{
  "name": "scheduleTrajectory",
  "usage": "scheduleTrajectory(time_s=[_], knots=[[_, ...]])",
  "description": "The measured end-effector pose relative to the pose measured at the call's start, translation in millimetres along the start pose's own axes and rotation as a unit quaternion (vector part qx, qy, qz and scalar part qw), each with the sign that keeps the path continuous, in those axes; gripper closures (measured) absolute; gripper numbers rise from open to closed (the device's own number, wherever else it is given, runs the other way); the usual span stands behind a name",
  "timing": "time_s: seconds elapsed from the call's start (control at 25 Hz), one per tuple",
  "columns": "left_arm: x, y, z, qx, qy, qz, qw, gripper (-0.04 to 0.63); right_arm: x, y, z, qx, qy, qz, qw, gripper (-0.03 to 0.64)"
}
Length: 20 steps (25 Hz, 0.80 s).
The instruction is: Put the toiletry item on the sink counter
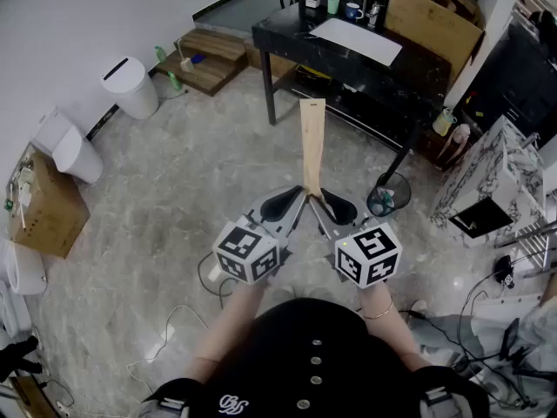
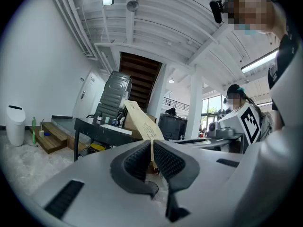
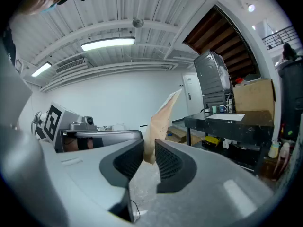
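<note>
The toiletry item (image 1: 312, 142) is a long, flat tan packet that stands up over the marble floor, straight ahead of me. Both grippers hold its lower end. My left gripper (image 1: 296, 200) comes in from the left and my right gripper (image 1: 324, 202) from the right, tips almost meeting. In the left gripper view the packet (image 2: 140, 119) rises from between the ribbed pads of the left gripper (image 2: 151, 148), which pinch it. In the right gripper view the packet (image 3: 160, 122) fills the gap of the right gripper (image 3: 149, 157). No sink counter shows in any view.
A black table (image 1: 287, 33) with a white sheet, bottles and a cup stands ahead, a cardboard box (image 1: 435, 16) on its right. A white bin (image 1: 130, 85) and wooden steps (image 1: 209, 55) lie far left. A wire basket (image 1: 387, 194) and a marbled cabinet (image 1: 487, 177) are at right.
</note>
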<state>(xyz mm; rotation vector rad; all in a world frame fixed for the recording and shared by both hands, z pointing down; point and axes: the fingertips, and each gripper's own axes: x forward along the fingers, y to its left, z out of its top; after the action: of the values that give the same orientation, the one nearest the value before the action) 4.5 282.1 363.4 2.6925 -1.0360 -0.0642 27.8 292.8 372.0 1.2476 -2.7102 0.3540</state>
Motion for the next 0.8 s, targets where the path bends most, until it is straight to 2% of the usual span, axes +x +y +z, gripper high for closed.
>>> scheduleTrajectory(time_s=[0.12, 0.2, 0.64, 0.8], knots=[[-93.9, -117.6, -16.8, 0.006, 0.001, -0.006, 1.0, 0.572, -120.4, 91.2, -26.2, 0.007, -0.002, 0.0, 1.0, 0.54], [-118.5, -145.6, -19.5, 0.015, 0.0, -0.006, 0.9999, 0.572, -151.0, 114.3, -32.1, 0.01, -0.005, -0.001, 1.0, 0.54], [-122.3, -128.0, -8.1, 0.022, -0.009, -0.005, 0.9997, 0.572, -134.7, 112.6, -19.0, 0.011, -0.021, -0.014, 1.0, 0.54], [-127.6, -118.6, -4.1, 0.024, -0.015, -0.007, 0.9996, 0.572, -127.9, 115.7, -10.5, -0.015, -0.026, -0.027, 0.999, 0.54]])
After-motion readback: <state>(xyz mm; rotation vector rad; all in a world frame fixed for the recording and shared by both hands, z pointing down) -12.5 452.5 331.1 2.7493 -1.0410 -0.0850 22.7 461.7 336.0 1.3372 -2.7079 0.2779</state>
